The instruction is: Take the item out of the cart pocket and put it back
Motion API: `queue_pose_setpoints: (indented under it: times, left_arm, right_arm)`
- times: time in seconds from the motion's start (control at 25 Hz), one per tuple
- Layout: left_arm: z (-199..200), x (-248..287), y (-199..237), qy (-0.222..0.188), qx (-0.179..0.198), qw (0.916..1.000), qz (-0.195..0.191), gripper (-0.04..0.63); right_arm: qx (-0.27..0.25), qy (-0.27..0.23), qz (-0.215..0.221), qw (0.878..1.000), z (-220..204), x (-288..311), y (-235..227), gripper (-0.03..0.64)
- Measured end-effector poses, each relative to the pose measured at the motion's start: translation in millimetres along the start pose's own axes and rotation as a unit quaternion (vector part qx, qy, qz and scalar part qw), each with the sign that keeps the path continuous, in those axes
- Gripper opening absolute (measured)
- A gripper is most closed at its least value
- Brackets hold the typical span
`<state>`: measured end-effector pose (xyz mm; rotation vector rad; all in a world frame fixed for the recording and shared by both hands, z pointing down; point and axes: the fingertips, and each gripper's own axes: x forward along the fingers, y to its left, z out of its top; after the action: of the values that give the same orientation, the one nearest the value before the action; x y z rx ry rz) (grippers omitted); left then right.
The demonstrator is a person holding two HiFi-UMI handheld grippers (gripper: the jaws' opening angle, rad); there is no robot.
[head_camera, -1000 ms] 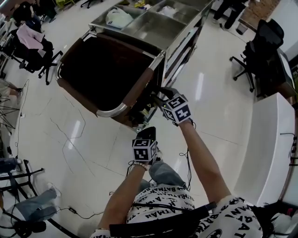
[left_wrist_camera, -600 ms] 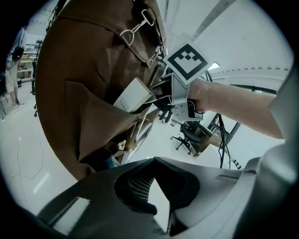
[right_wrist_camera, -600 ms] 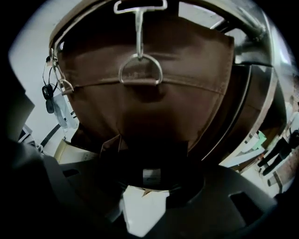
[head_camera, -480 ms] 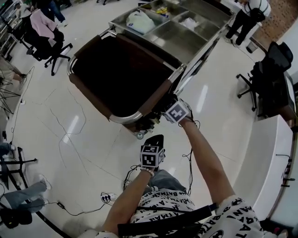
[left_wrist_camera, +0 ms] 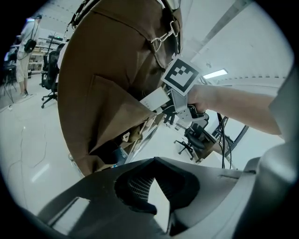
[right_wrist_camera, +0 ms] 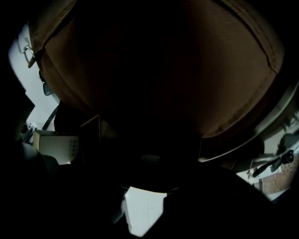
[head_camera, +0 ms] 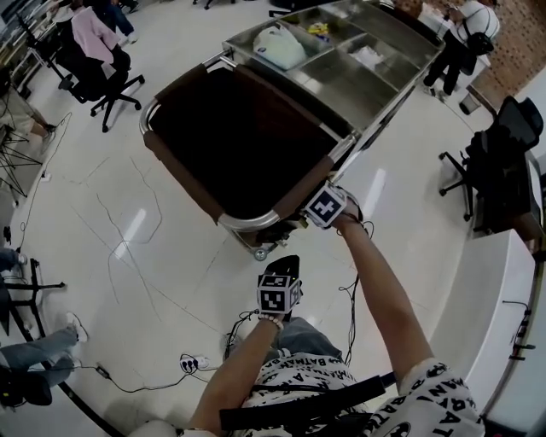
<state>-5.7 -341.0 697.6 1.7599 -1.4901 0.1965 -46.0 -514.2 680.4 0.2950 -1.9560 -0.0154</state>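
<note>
- Reaching down into the cart pocket (left_wrist_camera: 117,116) at the near end of the cart (head_camera: 183,183), the right claw (head_camera: 300,220) has just been narrowing its jaws. Its own view is too dark to tell if they pinch anything.
- A pale box (right_wrist_camera: 53,145), maybe the item, sits inside the pocket, at the left of the right gripper view.
- Left claw (head_camera: 286,263) waits below centre, jaws pressed together and empty, probably to leave room.

Right gripper (left_wrist_camera: 160,107): jaws, just closing, sunk into the brown cart pocket (left_wrist_camera: 117,116). Its own view is near black, so whether anything lies between them cannot be told. Pocket contents: dim shapes, unidentifiable. Steel tray (head_camera: 341,19), far end: small yellowish object (head_camera: 317,28), too small to name.
</note>
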Motion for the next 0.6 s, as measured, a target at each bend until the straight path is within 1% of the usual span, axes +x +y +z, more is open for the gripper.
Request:
queue_pose_setpoints:
  times: [0.12,0.24,0.48,0.6]
  left_arm:
    - [0,-4,4,-0.009,-0.016,0.9998,0.005,0.003]
    - [7,-7,10,-0.021,-0.024,0.9994,0.010,0.003]
    - [36,-19,15,-0.040,-0.010,0.9988,0.025,0.003]
    - [53,-25,15,-0.040,0.000,0.9987,0.033,0.003]
  right_arm:
    - [-0.003,0.011,0.006,1.000,2,8,1,0.156]
    - [0.008,-0.011,0.005,1.000,8,6,1,0.150]
    - [0.021,-0.033,-0.022,0.999,-3,-17,7,0.149]
    - [0.034,-0.043,-0.036,0.998,-7,-38,8,0.149]
